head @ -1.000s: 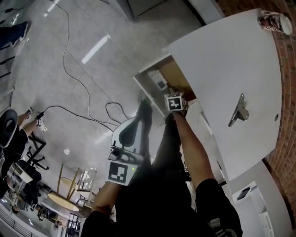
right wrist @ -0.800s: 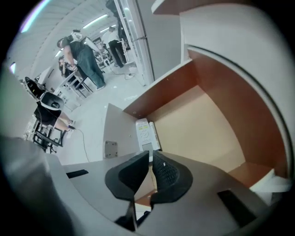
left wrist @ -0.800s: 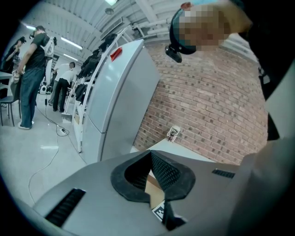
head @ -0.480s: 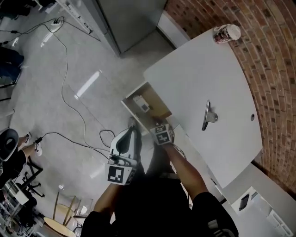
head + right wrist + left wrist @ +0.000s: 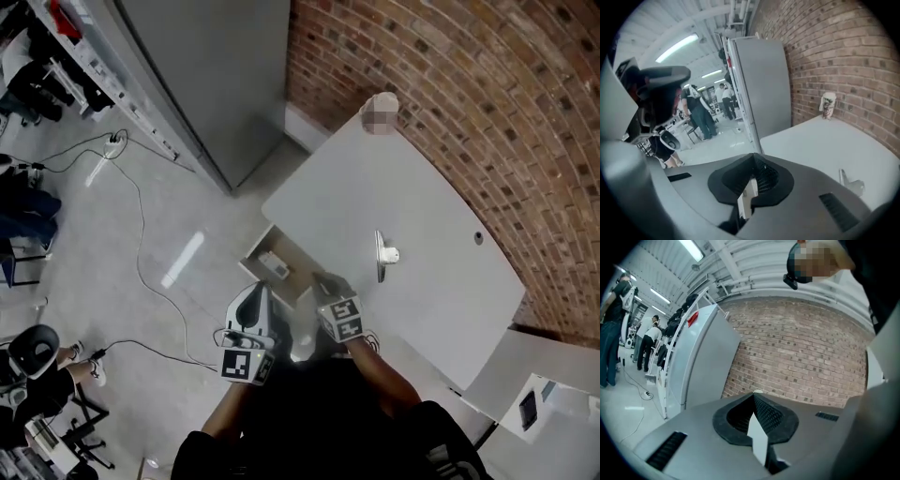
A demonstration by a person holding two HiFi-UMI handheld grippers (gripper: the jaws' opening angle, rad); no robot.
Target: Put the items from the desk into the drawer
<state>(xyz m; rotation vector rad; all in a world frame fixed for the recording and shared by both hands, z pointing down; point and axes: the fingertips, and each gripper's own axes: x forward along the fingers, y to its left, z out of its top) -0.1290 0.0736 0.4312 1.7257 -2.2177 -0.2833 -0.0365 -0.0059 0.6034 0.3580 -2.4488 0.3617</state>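
Note:
A white desk point(image 5: 422, 216) stands against a brick wall, with its drawer point(image 5: 253, 255) pulled open at the left edge. A small white box point(image 5: 273, 266) lies inside the drawer. A metal clip point(image 5: 382, 255) rests on the desk top, also seen as the clip point(image 5: 851, 183) in the right gripper view. A cup point(image 5: 380, 112) stands at the far corner. My right gripper point(image 5: 326, 286) hovers over the drawer's near end, jaws shut and empty point(image 5: 753, 155). My left gripper point(image 5: 256, 291) hangs beside the drawer over the floor, also shut on nothing point(image 5: 753, 395).
A tall grey cabinet point(image 5: 206, 84) stands left of the desk against the brick wall point(image 5: 469, 103). Cables point(image 5: 141, 234) trail over the floor. A second white surface with a phone-like object point(image 5: 527, 410) sits at the lower right. People stand far off point(image 5: 701, 112).
The view has pulled back and tilted up toward the wall. My right gripper has come up out of the drawer, and the left gripper has risen too. The desk items have not moved.

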